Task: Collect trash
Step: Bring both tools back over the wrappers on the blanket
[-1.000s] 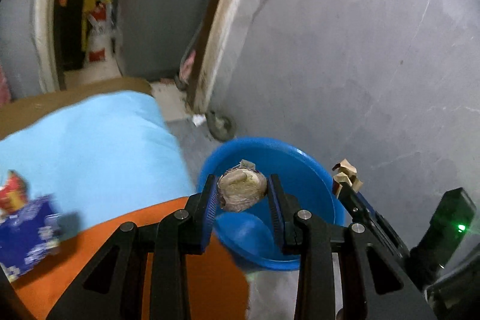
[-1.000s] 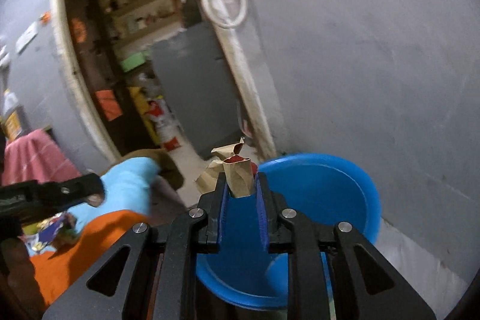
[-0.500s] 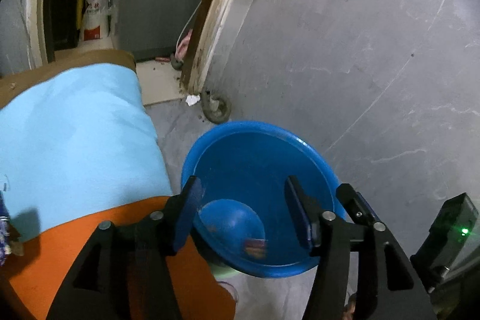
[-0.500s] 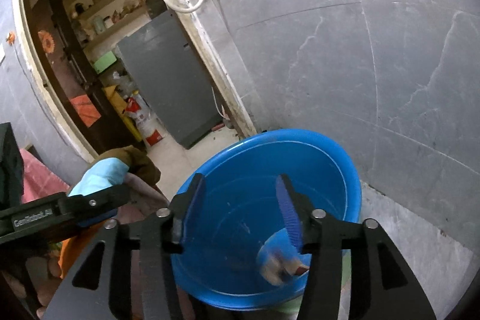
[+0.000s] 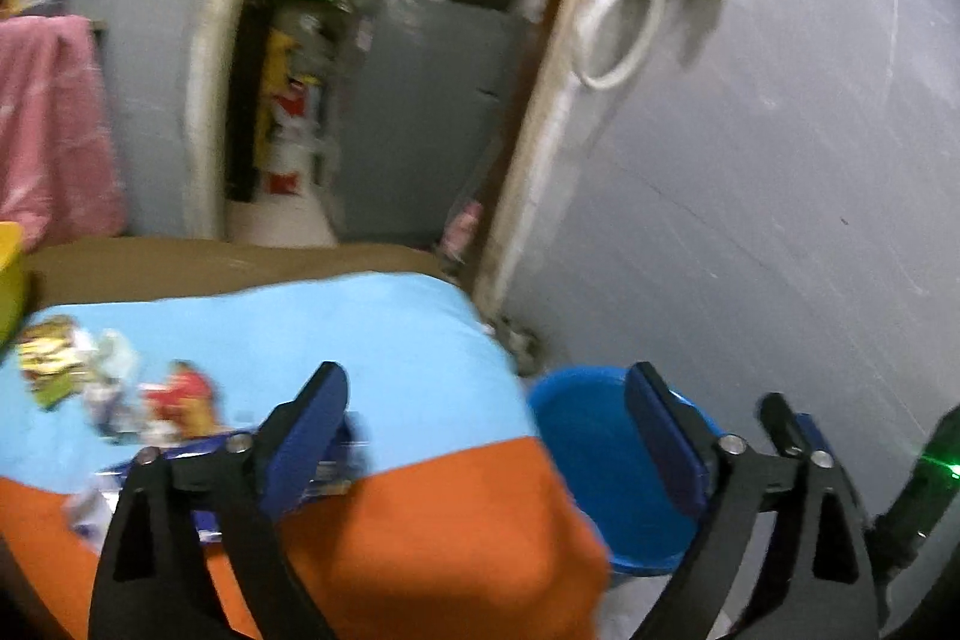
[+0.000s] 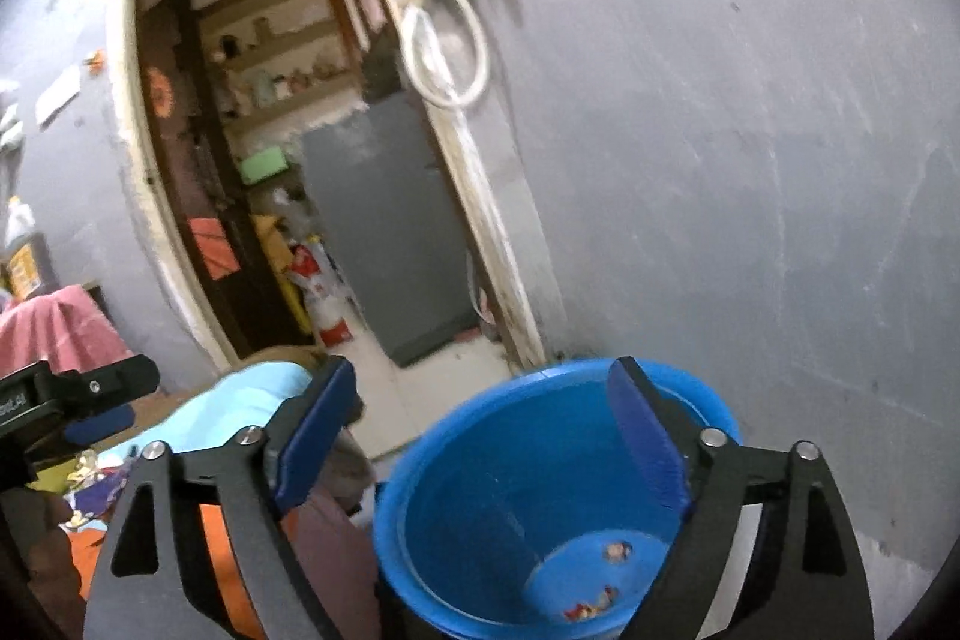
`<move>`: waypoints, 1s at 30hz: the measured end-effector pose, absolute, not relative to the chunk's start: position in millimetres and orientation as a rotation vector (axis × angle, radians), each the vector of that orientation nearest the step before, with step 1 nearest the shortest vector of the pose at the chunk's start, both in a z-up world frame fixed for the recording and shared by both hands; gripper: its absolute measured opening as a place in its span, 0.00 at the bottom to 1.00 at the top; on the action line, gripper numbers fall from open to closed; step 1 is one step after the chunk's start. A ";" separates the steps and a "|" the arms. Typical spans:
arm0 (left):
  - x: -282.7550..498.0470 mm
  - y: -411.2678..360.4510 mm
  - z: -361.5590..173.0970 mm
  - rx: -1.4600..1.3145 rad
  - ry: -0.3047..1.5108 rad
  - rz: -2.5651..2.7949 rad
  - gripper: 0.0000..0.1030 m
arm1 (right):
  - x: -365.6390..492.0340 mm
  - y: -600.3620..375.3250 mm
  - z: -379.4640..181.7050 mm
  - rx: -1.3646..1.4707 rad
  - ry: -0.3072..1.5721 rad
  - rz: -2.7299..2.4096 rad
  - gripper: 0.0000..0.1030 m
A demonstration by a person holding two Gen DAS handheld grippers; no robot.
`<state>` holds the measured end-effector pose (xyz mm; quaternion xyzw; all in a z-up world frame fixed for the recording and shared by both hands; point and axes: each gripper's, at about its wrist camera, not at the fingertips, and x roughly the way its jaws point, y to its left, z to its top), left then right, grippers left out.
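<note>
My left gripper (image 5: 486, 371) hangs over the edge of a bed, its jaws opening wide with nothing between them. Several crumpled wrappers (image 5: 174, 397) lie on the bed's light blue cloth (image 5: 360, 322), and a blue wrapper (image 5: 327, 463) sits behind the left finger. The blue bucket (image 5: 591, 439) stands on the floor beside the bed. My right gripper (image 6: 480, 365) is above the bucket (image 6: 474, 490), its jaws opening and empty. Small bits of trash (image 6: 618, 551) lie on the bucket's bottom. The left gripper's finger (image 6: 96, 388) shows at the left edge of the right wrist view.
An orange cloth (image 5: 420, 532) covers the bed's near part. A grey wall (image 6: 750, 160) rises behind the bucket. An open doorway (image 6: 270, 160) leads to a room with shelves and a grey cabinet (image 6: 384, 232). A pink cloth (image 5: 54, 124) hangs at left.
Both grippers opened; the lump in the left one and the paper scrap in the right one dropped into the bucket. The left gripper then swung left from the bucket towards the bed.
</note>
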<state>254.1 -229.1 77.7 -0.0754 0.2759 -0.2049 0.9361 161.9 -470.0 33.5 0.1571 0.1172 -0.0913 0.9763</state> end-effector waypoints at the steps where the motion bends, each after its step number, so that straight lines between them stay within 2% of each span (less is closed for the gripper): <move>1: 251.6 -220.2 80.1 -0.159 0.546 -0.396 0.91 | 161.1 -464.2 36.3 0.303 0.217 -0.174 0.98; 4: 241.2 -189.5 84.4 -0.163 0.489 -0.316 0.92 | 155.5 -441.9 45.7 0.261 0.149 -0.118 1.00; 7: 222.0 -160.6 84.8 -0.150 0.423 -0.223 0.98 | 153.1 -416.0 54.8 0.204 0.096 -0.049 1.00; 17: 170.5 -79.2 73.0 -0.115 0.262 -0.016 0.98 | 147.2 -339.3 69.7 0.112 -0.005 0.148 1.00; 30: 158.5 -13.3 51.0 -0.080 0.355 0.083 0.98 | 177.3 -249.0 51.7 -0.015 0.168 0.347 1.00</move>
